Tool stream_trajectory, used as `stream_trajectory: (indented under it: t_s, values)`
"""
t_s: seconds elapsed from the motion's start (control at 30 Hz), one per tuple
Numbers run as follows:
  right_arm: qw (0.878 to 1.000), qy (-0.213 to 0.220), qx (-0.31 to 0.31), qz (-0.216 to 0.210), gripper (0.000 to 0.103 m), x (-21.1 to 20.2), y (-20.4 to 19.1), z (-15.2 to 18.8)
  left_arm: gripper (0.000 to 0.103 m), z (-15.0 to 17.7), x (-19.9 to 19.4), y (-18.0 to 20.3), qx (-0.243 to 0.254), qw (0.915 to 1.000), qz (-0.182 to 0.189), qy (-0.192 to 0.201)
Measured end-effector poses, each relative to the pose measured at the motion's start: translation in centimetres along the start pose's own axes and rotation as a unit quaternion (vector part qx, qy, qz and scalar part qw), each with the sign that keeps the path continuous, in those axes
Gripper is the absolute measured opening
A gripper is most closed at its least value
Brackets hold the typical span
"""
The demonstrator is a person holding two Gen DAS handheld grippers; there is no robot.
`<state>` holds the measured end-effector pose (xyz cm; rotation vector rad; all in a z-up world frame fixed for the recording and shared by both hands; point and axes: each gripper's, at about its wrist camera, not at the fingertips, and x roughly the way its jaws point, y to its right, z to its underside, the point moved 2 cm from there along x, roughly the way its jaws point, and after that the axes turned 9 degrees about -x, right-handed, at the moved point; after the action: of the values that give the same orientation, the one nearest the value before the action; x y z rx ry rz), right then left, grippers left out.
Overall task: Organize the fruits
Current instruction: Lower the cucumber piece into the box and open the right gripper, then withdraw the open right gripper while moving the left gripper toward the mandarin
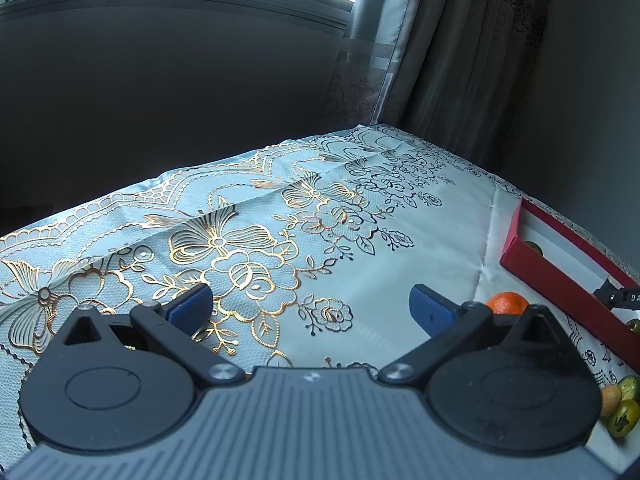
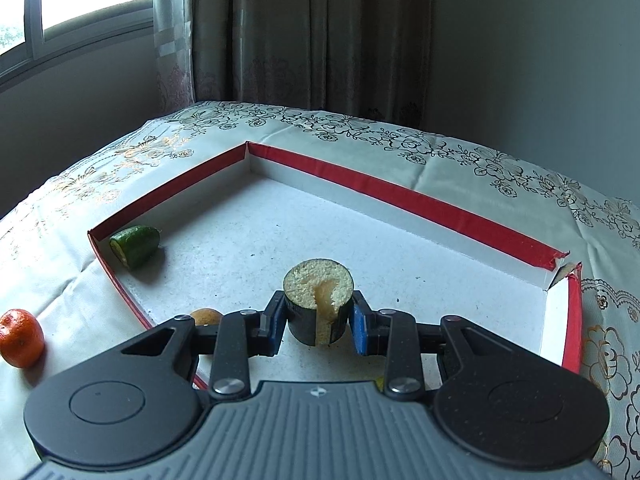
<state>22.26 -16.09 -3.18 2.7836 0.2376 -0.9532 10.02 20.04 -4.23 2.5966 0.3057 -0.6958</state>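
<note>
My right gripper (image 2: pixel 318 322) is shut on a cut dark-green fruit piece (image 2: pixel 318 300) with pale yellow flesh, held over the white floor of the red-walled box (image 2: pixel 400 196). A green cut fruit (image 2: pixel 135 246) lies in the box's left corner. A small yellow-brown fruit (image 2: pixel 206 316) shows behind my left finger. An orange mandarin (image 2: pixel 21 338) sits on the cloth left of the box; it also shows in the left wrist view (image 1: pixel 508 303). My left gripper (image 1: pixel 312 312) is open and empty over the floral tablecloth. Small green and tan fruits (image 1: pixel 622 406) lie at the right edge.
The table is covered by a pale tablecloth (image 1: pixel 280 232) with gold and black flowers. A wall, window and curtain (image 2: pixel 312 40) stand behind the table. The box's right front corner (image 2: pixel 560 270) is torn open. The red box side (image 1: pixel 560 280) lies right of my left gripper.
</note>
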Motion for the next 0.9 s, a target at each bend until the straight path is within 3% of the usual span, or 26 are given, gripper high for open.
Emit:
stream_trajectory:
  t_s: [0.7,0.8,0.9]
  values:
    - [1.0,0.001,0.014,0.004,0.034,-0.1,0.3,0.1,0.103,0.0,0.0,-0.1,0.0,1.0,0.001,0.0]
    - [1.0,0.01,0.016,0.01,0.059,-0.6,0.4,0.0,0.103,0.0,0.0,-0.1,0.0,1.0,0.0,0.0]
    - [0.999,0.026,0.024,0.01,0.061,-1.9,0.6,-0.2,0.103,-0.1,0.0,-0.1,0.0,1.0,-0.001,-0.001]
